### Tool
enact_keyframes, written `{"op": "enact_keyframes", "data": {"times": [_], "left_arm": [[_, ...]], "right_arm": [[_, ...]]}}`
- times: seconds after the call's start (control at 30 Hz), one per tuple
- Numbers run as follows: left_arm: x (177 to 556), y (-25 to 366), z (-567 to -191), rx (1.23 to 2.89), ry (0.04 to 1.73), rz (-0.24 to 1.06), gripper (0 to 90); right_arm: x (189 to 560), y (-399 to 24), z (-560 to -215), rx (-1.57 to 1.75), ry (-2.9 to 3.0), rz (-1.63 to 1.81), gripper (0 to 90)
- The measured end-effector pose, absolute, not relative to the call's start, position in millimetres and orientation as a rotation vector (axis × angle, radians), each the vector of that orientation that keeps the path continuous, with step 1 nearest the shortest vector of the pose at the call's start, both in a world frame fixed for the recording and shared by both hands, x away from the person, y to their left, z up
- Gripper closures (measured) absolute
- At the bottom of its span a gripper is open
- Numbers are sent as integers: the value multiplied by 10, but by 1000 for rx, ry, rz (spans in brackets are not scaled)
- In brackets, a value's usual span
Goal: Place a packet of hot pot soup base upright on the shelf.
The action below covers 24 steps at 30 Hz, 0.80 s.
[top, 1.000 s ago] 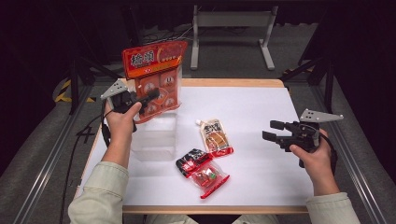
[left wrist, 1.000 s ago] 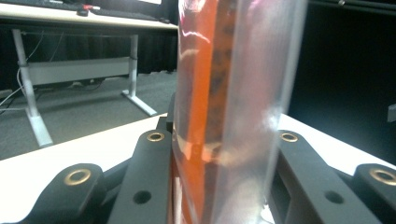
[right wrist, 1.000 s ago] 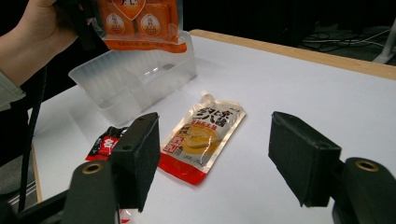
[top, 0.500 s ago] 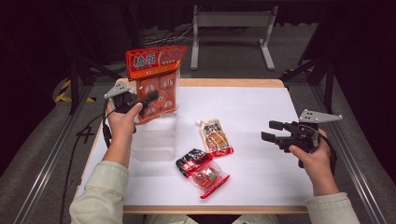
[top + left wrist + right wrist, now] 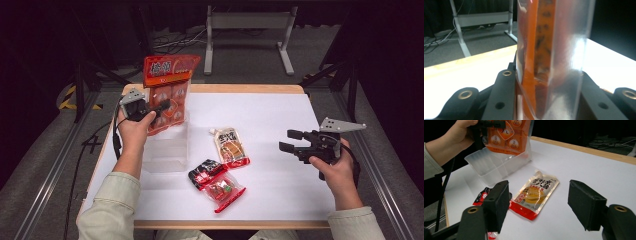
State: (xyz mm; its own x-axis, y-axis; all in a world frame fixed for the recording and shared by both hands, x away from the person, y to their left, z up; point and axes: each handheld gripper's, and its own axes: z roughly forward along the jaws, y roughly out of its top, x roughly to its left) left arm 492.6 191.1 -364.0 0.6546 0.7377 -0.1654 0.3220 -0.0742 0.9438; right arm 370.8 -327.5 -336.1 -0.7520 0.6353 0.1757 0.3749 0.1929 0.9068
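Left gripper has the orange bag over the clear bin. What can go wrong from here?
1. The left gripper pinches the orange bag low on one edge, so the tall top could flop or twist.
2. The bag looks taller than the clear bin; lowered upright, it may catch the rim or tip the light bin.
3. The right gripper is open and off to the side, so nothing steadies the bin.

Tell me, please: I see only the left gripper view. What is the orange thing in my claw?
Observer: A large orange plastic snack bag. The left claw is shut on it and holds it upright over a clear plastic tub.
Operator: Is the other claw free?
Observer: Yes, the right claw is open and holds nothing.
Operator: What lies nearest to it?
Observer: A flat cream and red pouch, on the white table.
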Motion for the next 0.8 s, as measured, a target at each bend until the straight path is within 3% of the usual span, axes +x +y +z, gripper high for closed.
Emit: {"op": "enact_keyframes", "data": {"times": [0.37, 0.7, 0.8], "left_arm": [[5002, 1810, -3705, 1675, 906, 407, 712], [4997, 1861, -3663, 1708, 1016, 245, 693], [4985, 1904, -3599, 1804, 1006, 270, 682]], "right_arm": [[3707, -3281, -3369, 968, 2230, 1585, 347], [3703, -3266, -3369, 961, 2235, 1589, 345], [3703, -3264, -3372, 961, 2238, 1589, 346]]}}
